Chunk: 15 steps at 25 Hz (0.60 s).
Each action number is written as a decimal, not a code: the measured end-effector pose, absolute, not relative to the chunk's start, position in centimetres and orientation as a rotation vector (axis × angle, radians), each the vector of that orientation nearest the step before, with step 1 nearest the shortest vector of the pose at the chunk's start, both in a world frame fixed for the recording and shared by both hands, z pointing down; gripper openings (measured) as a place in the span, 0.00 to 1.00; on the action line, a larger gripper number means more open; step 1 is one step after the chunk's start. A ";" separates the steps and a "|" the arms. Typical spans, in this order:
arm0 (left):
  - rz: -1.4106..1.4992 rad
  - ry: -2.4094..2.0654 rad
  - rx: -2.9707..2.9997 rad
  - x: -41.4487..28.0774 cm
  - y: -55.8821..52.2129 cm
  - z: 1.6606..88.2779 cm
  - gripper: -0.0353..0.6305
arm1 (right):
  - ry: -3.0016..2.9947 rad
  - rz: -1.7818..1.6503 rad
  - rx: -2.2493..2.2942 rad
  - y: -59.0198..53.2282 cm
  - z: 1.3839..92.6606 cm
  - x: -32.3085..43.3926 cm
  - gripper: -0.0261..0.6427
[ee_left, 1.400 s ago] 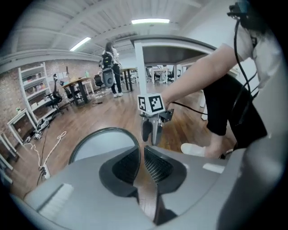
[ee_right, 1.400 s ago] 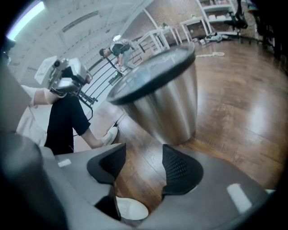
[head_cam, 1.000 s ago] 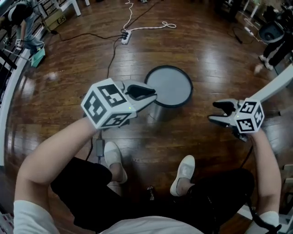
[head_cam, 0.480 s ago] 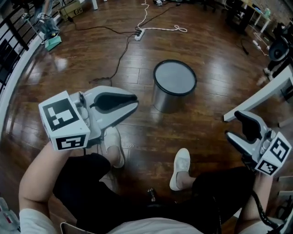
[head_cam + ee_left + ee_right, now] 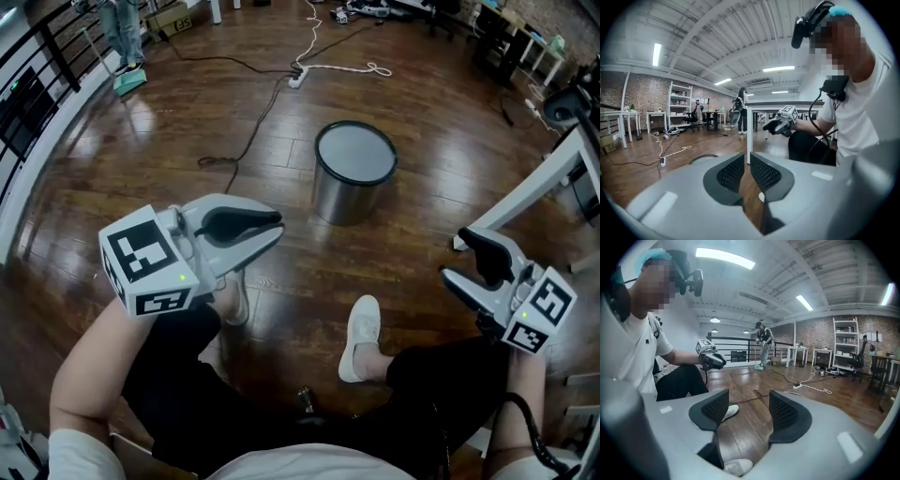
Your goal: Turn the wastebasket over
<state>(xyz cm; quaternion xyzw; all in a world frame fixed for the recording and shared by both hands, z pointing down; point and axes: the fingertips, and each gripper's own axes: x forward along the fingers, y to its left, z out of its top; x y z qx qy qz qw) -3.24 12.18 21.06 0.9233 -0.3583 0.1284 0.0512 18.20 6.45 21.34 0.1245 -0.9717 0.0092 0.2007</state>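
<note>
The metal wastebasket [image 5: 353, 178] stands on the wooden floor, its upward face a flat grey disc with a dark rim. Nothing touches it. My left gripper [image 5: 277, 227] hovers over my left knee, well short of the basket, jaws shut and empty. In the left gripper view its pads [image 5: 733, 172] nearly meet, and the basket's dark rim [image 5: 700, 158] peeks out just beyond them. At the lower right of the head view my right gripper [image 5: 461, 257] stands open with nothing between its fingers. The right gripper view shows only floor and a shoe between its pads [image 5: 785, 414].
A power strip with a white cable [image 5: 298, 77] and a black cord [image 5: 246, 131] lie on the floor behind the basket. A white table leg [image 5: 525, 202] slants in at the right. My shoes [image 5: 361, 337] rest below the basket. A railing [image 5: 37, 84] borders the left.
Both grippers have drawn back from the wastebasket toward my knees. The left one was at the basket's rim a second ago. The basket stands alone.
</note>
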 end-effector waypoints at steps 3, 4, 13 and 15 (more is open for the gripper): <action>0.363 -1.142 2.761 -4.1 11.9 21.8 0.11 | -2.693 -0.006 0.322 7.2 21.8 18.6 0.45; 0.372 -1.170 2.745 -4.5 11.9 21.9 0.11 | -2.691 -0.008 0.316 7.3 21.8 18.7 0.45; 0.419 -1.264 2.722 -5.5 11.2 22.1 0.11 | -2.687 0.016 0.346 7.1 22.4 20.1 0.44; 0.442 -1.256 2.723 -5.3 11.1 22.6 0.11 | -2.689 0.018 0.351 6.9 22.5 20.3 0.44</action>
